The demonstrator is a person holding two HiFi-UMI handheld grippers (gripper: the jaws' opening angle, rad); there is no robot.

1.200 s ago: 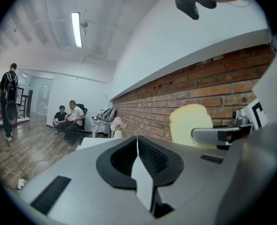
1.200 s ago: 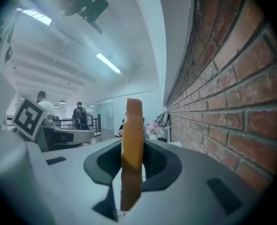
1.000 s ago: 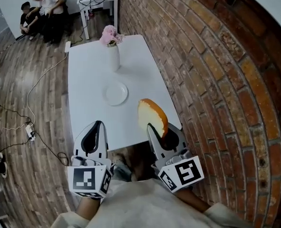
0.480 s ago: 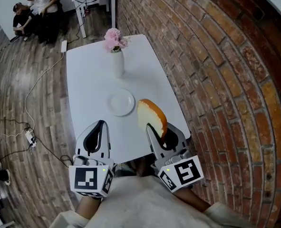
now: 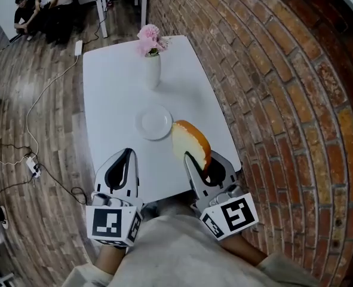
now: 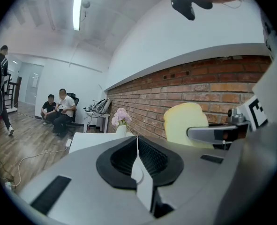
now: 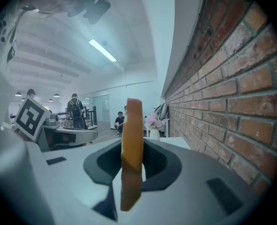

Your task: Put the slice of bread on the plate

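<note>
Right gripper (image 5: 194,160) clamps the slice of bread (image 5: 191,142) upright on edge, just right of the plate (image 5: 154,123), so I'd shift it left over the plate, tip it flat, lower close, then release; left gripper (image 5: 121,160) is closed and empty.

I see even, bright indoor light; a ceiling strip lamp (image 6: 77,10) glares in my left gripper view. The right gripper view looks bluish. Fisheye bends every edge, corners go black.
</note>
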